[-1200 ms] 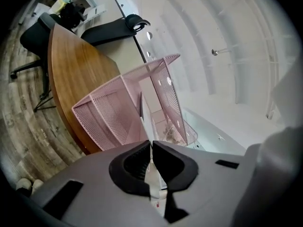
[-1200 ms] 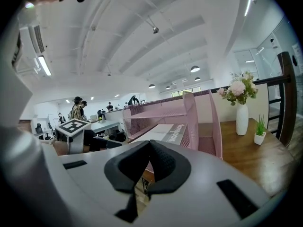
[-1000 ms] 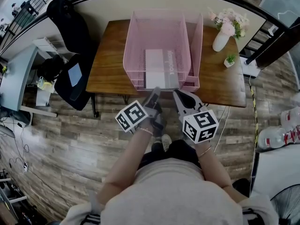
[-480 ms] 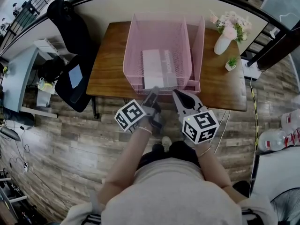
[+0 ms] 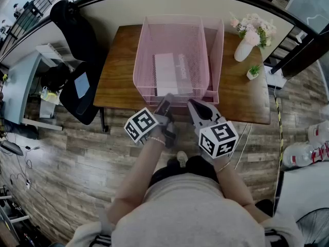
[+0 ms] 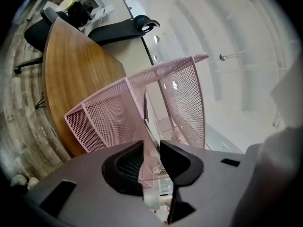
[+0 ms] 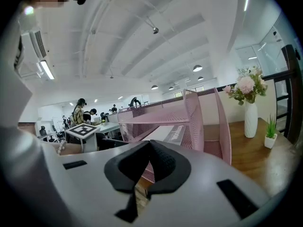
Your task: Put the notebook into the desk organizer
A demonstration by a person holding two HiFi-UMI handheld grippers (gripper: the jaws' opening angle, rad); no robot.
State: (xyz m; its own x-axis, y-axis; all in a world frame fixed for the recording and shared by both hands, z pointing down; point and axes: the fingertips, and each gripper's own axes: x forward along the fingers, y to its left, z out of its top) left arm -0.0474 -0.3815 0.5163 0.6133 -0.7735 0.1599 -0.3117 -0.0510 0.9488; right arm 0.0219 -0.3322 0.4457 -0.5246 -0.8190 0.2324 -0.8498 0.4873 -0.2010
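Observation:
The pink mesh desk organizer [image 5: 140, 50] stands on the wooden table [image 5: 117, 73]. A white and grey notebook [image 5: 169, 73] lies flat inside it on a lower shelf. My left gripper [image 5: 165, 101] hovers at the organizer's front edge, just short of the notebook's near end. Its jaws have just been opening and hold nothing. In the left gripper view only the organizer's mesh [image 6: 109, 117] shows through the gap of the left gripper [image 6: 151, 148]. My right gripper [image 5: 191, 106] waits beside it, shut and empty. In the right gripper view, the notebook [image 7: 168, 132] shows beyond the right gripper [image 7: 150, 145].
A white vase of pink flowers [image 5: 244, 41] and a small potted plant [image 5: 252, 67] stand on the table to the organizer's right. A black office chair [image 5: 77, 60] sits at the table's left end. The person stands at the table's near edge, on wood-plank floor.
The left gripper's jaws have parted at the notebook's near end and the gripper has slid slightly left. The notebook stays lying in the organizer. The right gripper has kept still.

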